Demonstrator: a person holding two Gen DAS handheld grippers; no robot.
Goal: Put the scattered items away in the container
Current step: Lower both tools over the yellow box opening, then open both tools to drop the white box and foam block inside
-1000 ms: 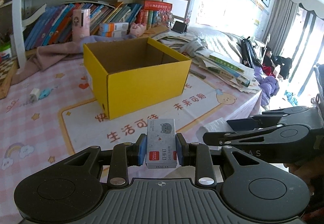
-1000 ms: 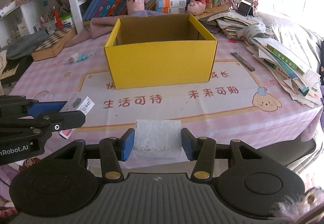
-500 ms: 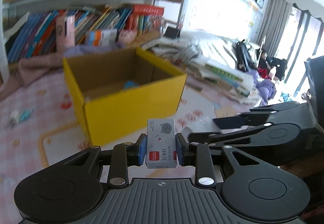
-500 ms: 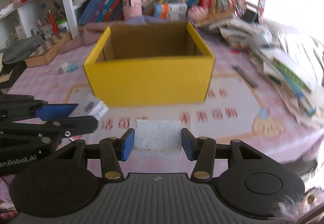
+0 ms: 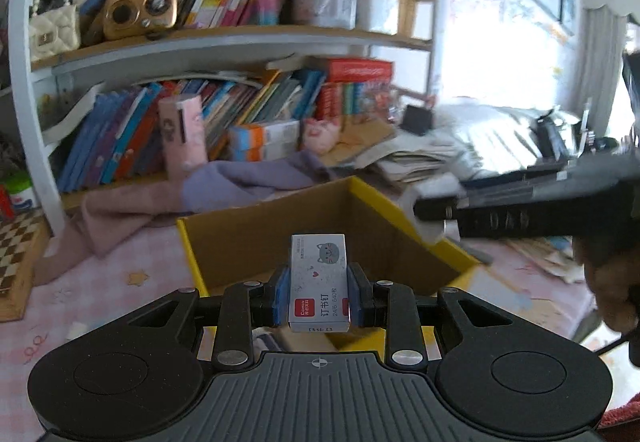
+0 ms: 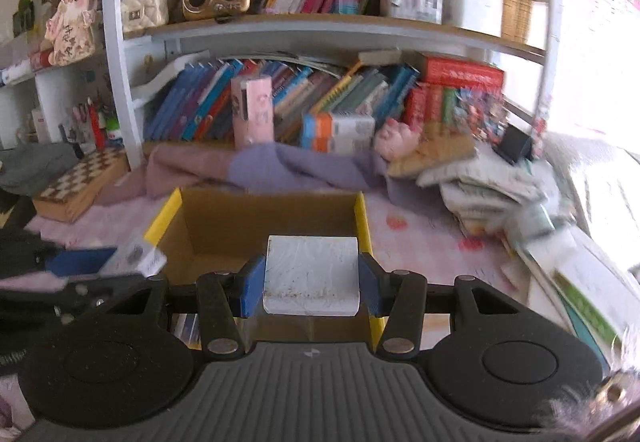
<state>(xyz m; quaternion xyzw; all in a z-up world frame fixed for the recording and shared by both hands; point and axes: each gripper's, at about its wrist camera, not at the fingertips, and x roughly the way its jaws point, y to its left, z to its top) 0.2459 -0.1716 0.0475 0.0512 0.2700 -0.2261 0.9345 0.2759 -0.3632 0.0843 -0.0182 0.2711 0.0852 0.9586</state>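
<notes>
The yellow cardboard box [image 5: 384, 206] stands open on the pink table, right below both grippers; it also shows in the right wrist view [image 6: 164, 214]. My left gripper [image 5: 319, 296] is shut on a small white staple box [image 5: 319, 282] with a cat print, held over the box opening. My right gripper [image 6: 311, 284] is shut on a white block [image 6: 312, 274], also held over the opening. In the left wrist view the right gripper [image 5: 436, 212] reaches in from the right with the white block [image 5: 428, 198]. In the right wrist view the left gripper [image 6: 100, 262] comes in from the left.
A bookshelf [image 6: 320, 30] full of books rises behind the table. A purple cloth [image 6: 280, 170] lies behind the box. A chessboard case [image 6: 76, 182] sits at the left. Stacked papers and books [image 6: 540, 210] crowd the right side.
Both grippers have moved forward and up, from in front of the box to over its open top. Each holds the same item as before.
</notes>
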